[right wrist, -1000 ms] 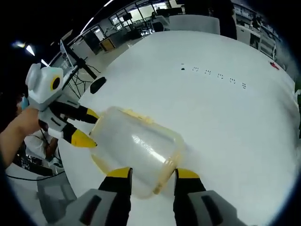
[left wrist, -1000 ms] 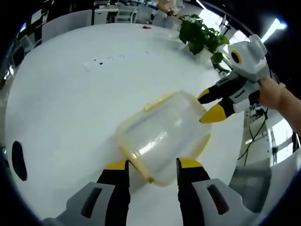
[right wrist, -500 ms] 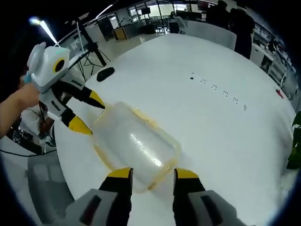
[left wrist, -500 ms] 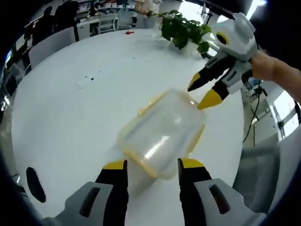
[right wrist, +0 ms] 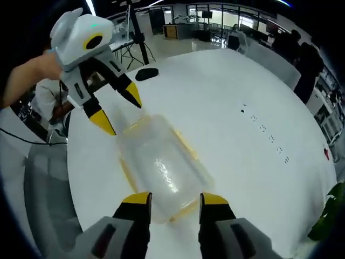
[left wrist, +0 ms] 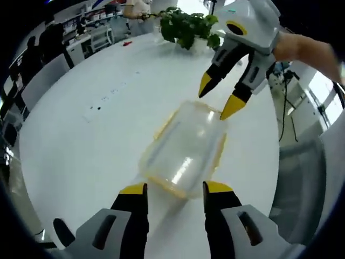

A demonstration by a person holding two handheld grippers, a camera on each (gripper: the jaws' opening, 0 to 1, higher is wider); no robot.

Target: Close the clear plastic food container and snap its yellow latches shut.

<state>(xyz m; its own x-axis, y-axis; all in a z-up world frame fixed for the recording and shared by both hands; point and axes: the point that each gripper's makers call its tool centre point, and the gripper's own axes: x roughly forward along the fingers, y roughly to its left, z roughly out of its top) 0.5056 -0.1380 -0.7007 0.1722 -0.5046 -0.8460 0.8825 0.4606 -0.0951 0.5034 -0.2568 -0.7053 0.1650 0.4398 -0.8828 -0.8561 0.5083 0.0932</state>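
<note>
Container (left wrist: 186, 152) lay on the white table (left wrist: 81, 140); the left gripper (left wrist: 173, 190) and right gripper (right wrist: 171, 200) stood at its opposite ends, both with jaws spread, holding nothing.

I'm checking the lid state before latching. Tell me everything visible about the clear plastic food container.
The clear plastic food container is a rounded rectangular box of cloudy, see-through plastic with yellow trim along its rim and sides. It lies on the white round table, with glare on its domed upper face. Each open gripper hovers at one short end. Whether any latch is snapped cannot be told.
</note>
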